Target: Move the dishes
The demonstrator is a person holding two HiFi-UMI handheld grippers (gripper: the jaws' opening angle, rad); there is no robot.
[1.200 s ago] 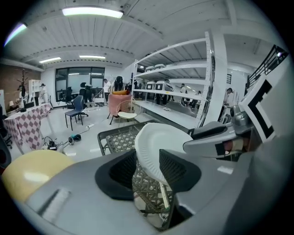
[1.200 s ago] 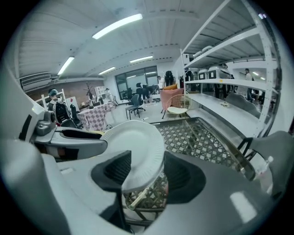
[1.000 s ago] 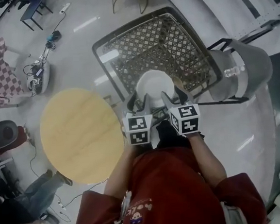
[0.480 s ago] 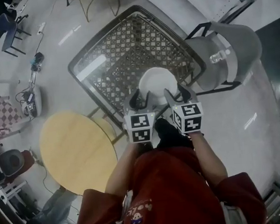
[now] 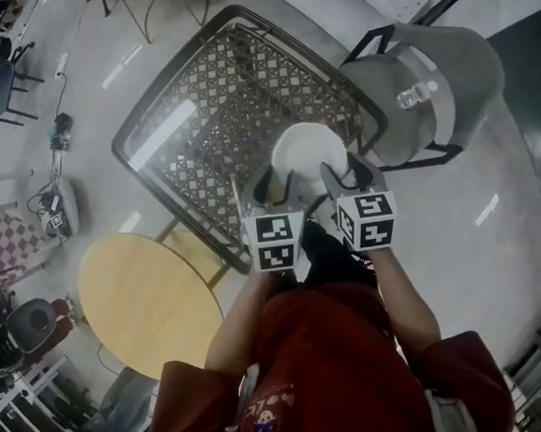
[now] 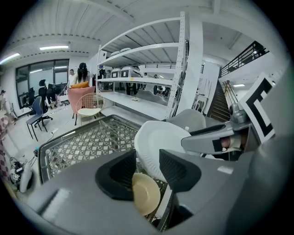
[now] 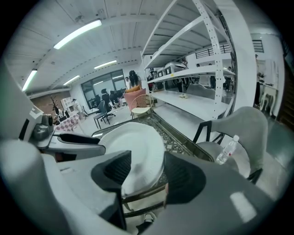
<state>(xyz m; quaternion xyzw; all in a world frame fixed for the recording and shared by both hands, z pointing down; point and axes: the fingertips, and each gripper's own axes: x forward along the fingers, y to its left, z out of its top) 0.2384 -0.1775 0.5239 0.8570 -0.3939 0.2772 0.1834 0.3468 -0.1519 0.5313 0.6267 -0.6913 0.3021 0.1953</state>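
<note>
A white plate (image 5: 308, 151) hangs over the near right corner of a lattice-patterned glass table (image 5: 195, 104). My left gripper (image 5: 272, 191) is shut on the plate's near left rim and my right gripper (image 5: 342, 172) on its near right rim. In the left gripper view the plate (image 6: 158, 140) runs up between the jaws. A small cream dish (image 6: 146, 193) shows just below it, against the left jaw; I cannot tell whether it is gripped. In the right gripper view the plate (image 7: 138, 147) fills the gap between the jaws.
A grey chair (image 5: 428, 84) with a water bottle (image 5: 417, 94) on its seat stands right of the lattice table. A round wooden table (image 5: 146, 296) stands at the lower left. Shelving (image 6: 151, 82) and a wire chair (image 6: 89, 108) lie beyond the table.
Both grippers have carried the plate along together. In the head view the lattice table and the round table have slid left and the grey chair has come closer to the plate.
</note>
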